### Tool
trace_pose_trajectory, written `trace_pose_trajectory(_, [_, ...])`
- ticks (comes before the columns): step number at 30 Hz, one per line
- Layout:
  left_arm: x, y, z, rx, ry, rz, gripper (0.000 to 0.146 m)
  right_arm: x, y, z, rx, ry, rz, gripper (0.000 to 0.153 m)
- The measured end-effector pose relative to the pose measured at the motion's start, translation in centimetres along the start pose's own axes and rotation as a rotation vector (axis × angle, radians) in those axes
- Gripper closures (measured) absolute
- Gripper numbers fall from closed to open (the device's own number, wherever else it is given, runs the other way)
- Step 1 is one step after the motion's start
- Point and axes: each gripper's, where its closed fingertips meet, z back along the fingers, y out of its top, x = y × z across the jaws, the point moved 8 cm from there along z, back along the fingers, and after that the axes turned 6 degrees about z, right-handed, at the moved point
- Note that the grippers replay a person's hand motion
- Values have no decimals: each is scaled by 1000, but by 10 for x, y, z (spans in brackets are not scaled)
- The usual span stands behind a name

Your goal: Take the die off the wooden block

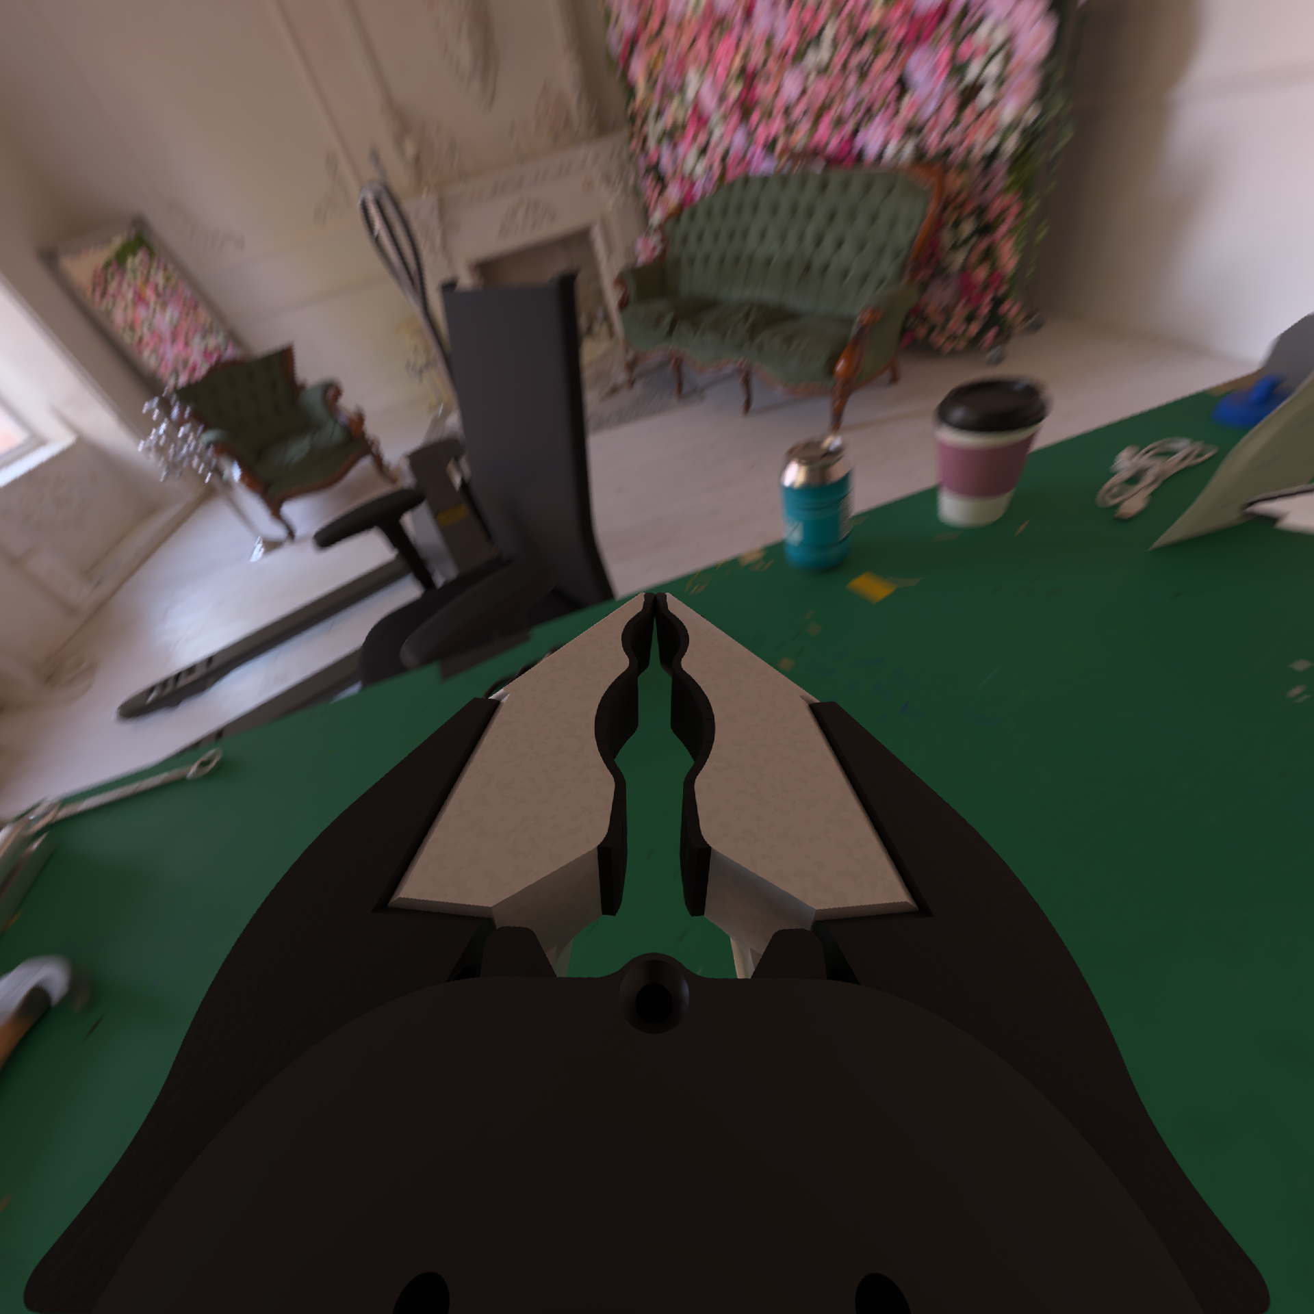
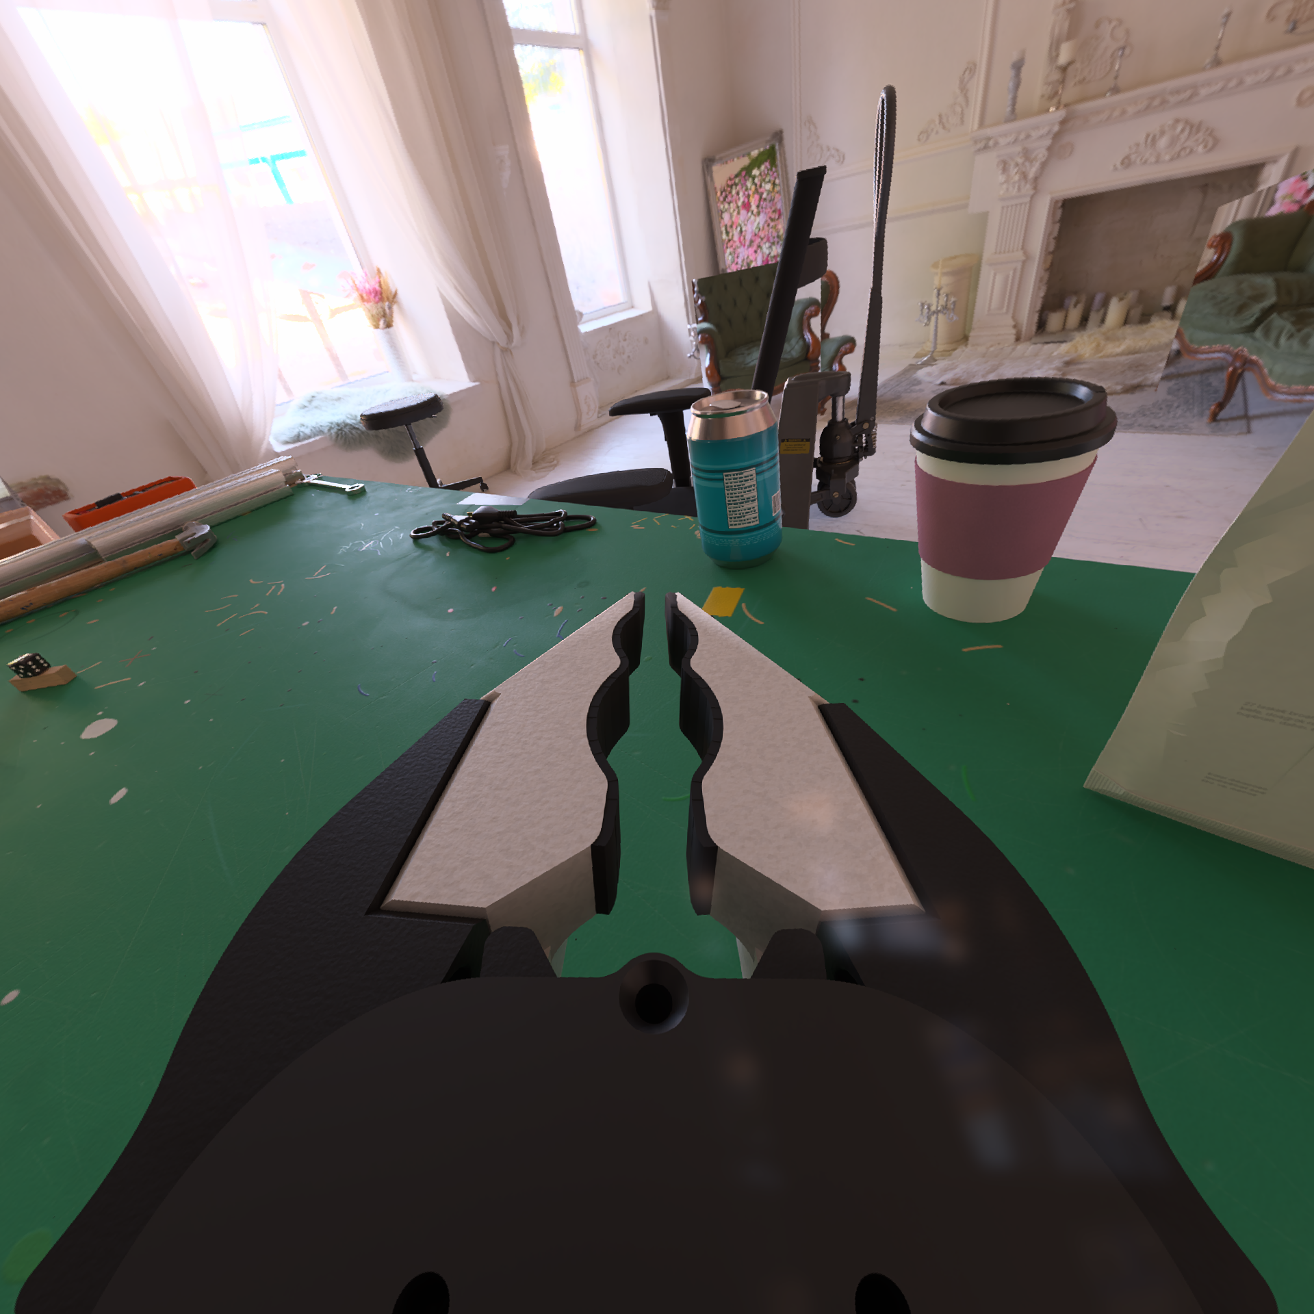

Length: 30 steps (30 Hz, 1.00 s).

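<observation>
Green mat (image 1: 995,782) fills my left wrist view. My left gripper (image 1: 655,604) hangs over it with the jaws together, tips touching, nothing between them. Past the tips: a teal can (image 1: 816,501) and a lidded paper cup (image 1: 985,451) near the far edge, standing apart from each other. A coil of white cable (image 1: 1152,469) lies right of the cup. A wrench (image 1: 142,782) lies at the left edge. I can't see the die or block here; the background is blurred.

Right wrist view: my right gripper (image 2: 655,604) hangs over the same mat (image 2: 284,853), jaws slightly apart, a narrow gap at the tips, nothing held. The black die (image 2: 30,665) sits on top of the wooden block (image 2: 44,677), far left on the mat, well apart from the gripper. A hammer (image 2: 107,569) lies beyond them. A tangle of black cord (image 2: 505,527) lies near the far edge. The can (image 2: 736,476) and cup (image 2: 1006,498) stand ahead, right of centre. A pale leaning board (image 2: 1223,711) is at the right edge.
</observation>
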Motion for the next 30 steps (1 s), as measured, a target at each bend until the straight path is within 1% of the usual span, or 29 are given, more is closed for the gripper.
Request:
trace_pose_trajectory(3, [-53, -21, 20, -142, 60, 31, 146, 0, -2, -1, -6, 5, -7, 147])
trace_pose_trajectory(5, [-87, -38, 30, -265, 92, 45, 146, 0, -4, -2, -13, 12, -11, 147])
trace_pose_trajectory(7, [-117, -57, 38, -363, 132, 34, 146, -2, -7, -4, -23, 21, -15, 147])
trace_pose_trajectory(8, [-129, -67, 41, -431, 130, 34, 146, -3, -8, -4, -28, 26, -16, 147])
trace_pose_trajectory(9, [-140, -76, 43, -489, 126, 33, 144, -3, -9, -5, -34, 30, -14, 147])
trace_pose_trajectory(10, [-151, -86, 45, -544, 122, 29, 136, -4, -11, -6, -39, 34, -13, 147])
trace_pose_trajectory(12, [-167, -103, 48, -656, 108, 13, 130, -6, -13, -7, -50, 44, -12, 147])
trace_pose_trajectory(15, [-184, -124, 48, -803, 80, -34, 127, -8, -18, -10, -68, 61, -13, 147])
trace_pose_trajectory(18, [-191, -141, 45, -966, 14, -92, 128, -11, -21, -12, -88, 81, -9, 147])
trace_pose_trajectory(23, [-203, -176, 33, -1296, -46, -430, 128, -14, -26, -14, -112, 108, 3, 147])
trace_pose_trajectory(26, [-208, -194, 26, -1405, -106, -536, 124, -15, -28, -14, -123, 121, 13, 147])
trace_pose_trajectory(30, [-211, -207, 18, -1471, -167, -566, 121, -14, -31, -15, -135, 126, 8, 147])
